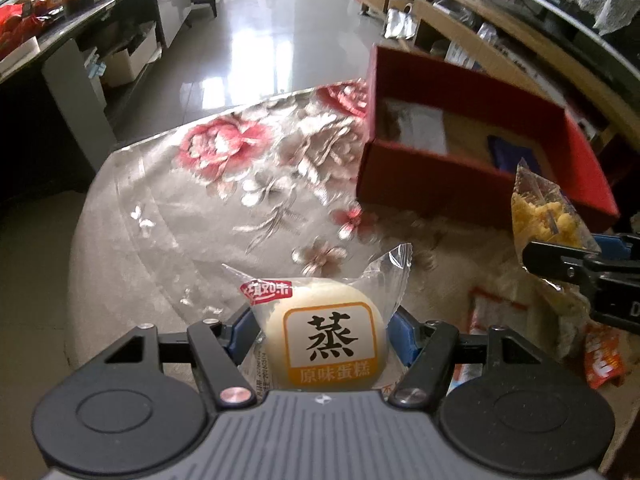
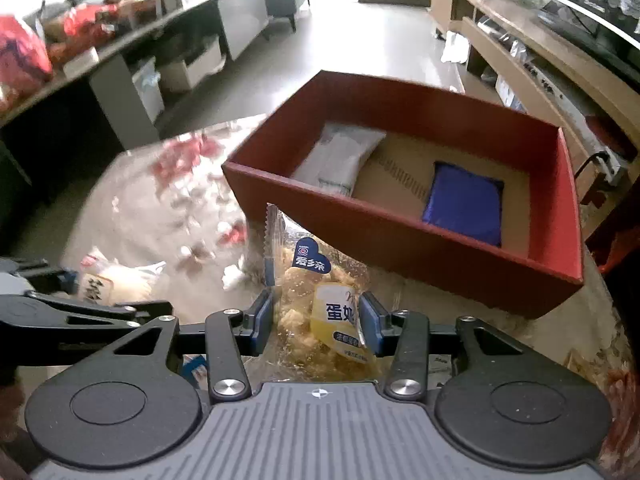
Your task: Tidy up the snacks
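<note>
My left gripper [image 1: 323, 334] is shut on a wrapped white steamed cake [image 1: 326, 332] with a large black character on its label, lifted over the flowered tablecloth [image 1: 224, 184]. My right gripper [image 2: 316, 316] is shut on a clear packet of yellow crumbly cake [image 2: 320, 312], also seen in the left wrist view as the yellow packet [image 1: 548, 216] held at the right. The red cardboard box [image 2: 404, 240] stands just beyond both grippers; inside it lie a white packet [image 2: 340, 156] and a blue packet [image 2: 466, 204]. In the right wrist view the left gripper [image 2: 92, 284] with its cake shows at the left edge.
More snack packets lie on the table under the right gripper, among them an orange one [image 1: 602, 360] and a red-edged one [image 1: 492, 312]. A dark counter [image 1: 60, 28] with boxes runs along the left; wooden shelves [image 1: 480, 28] line the right. Shiny floor [image 1: 280, 40] lies beyond the table.
</note>
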A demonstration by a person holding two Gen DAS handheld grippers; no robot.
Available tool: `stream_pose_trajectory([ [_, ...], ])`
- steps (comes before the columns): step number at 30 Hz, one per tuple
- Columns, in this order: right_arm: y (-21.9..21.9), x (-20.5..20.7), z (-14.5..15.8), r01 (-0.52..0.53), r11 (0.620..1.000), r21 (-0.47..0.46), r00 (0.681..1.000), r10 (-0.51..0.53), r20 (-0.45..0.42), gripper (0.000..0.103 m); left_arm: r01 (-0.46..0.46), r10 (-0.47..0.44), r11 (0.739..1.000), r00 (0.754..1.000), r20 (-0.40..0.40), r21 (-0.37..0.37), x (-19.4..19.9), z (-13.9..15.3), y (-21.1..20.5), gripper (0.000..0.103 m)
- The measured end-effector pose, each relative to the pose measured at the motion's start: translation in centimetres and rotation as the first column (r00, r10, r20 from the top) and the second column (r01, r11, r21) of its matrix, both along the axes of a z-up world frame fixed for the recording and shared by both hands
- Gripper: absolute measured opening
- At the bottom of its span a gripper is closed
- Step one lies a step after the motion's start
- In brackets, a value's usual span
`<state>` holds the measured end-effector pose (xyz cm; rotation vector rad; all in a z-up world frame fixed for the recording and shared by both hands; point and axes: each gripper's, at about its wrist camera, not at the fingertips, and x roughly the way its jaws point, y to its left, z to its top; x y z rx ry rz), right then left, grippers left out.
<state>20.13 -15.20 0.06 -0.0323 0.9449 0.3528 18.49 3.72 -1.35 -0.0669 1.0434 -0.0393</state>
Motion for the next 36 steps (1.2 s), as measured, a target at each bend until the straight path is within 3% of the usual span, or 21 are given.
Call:
stream_pose_trajectory([
  [10,-1.7,0.0,2.7,0.037,0.997,0.061,0.996,-0.042,0.079,0.052,0.033,-0.028,0.998,0.996,0.089,-0.049,1.9,3.7,-2.6,0.07],
  [12,-1.9,0.2,3.0,0.045,0.997,0.066,0.995,-0.051,0.088,0.037,0.035,-0.029,0.998,0.994,0.104,-0.057,2.5,4.3,-3.2,0.07],
  [15,-2.3,0.9,3.0,0.05,0.995,0.084,0.996,-0.057,0.074,0.025,0.027,-0.021,0.998,0.994,0.106,-0.064,3.4,4.4,-3.8,0.07],
  [20,-2.1,1.2,0.7,0.018,0.998,0.055,1.0,-0.018,0.005,0.024,0.035,-0.031,0.998,0.997,0.073,-0.047,3.3,3.2,-3.9,0.07],
  [23,-1.9,1.4,-0.2,0.009,0.997,0.083,0.999,-0.006,-0.036,0.031,0.028,-0.026,0.998,0.999,0.04,-0.048,3.0,2.2,-3.6,0.07],
  [28,0.1,1.6,-1.0,-0.04,0.999,-0.006,0.999,0.04,-0.035,0.043,-0.014,0.014,0.999,1.0,0.014,-0.033,3.0,1.2,-1.9,0.07],
  [32,0.9,2.0,-2.6,-0.072,0.997,-0.02,0.993,0.07,-0.09,0.072,-0.033,0.033,0.999,0.999,-0.003,-0.02,2.7,0.4,-0.4,0.07],
  [34,1.2,2.3,-3.6,-0.088,0.996,-0.026,0.99,0.085,-0.111,0.077,-0.044,0.043,0.999,0.999,-0.022,-0.019,2.6,-0.2,0.3,0.07],
  [36,1.6,2.8,-4.4,-0.095,0.995,-0.038,0.988,0.089,-0.129,0.089,-0.051,0.05,0.998,0.998,-0.039,-0.021,2.6,-0.7,0.7,0.07],
])
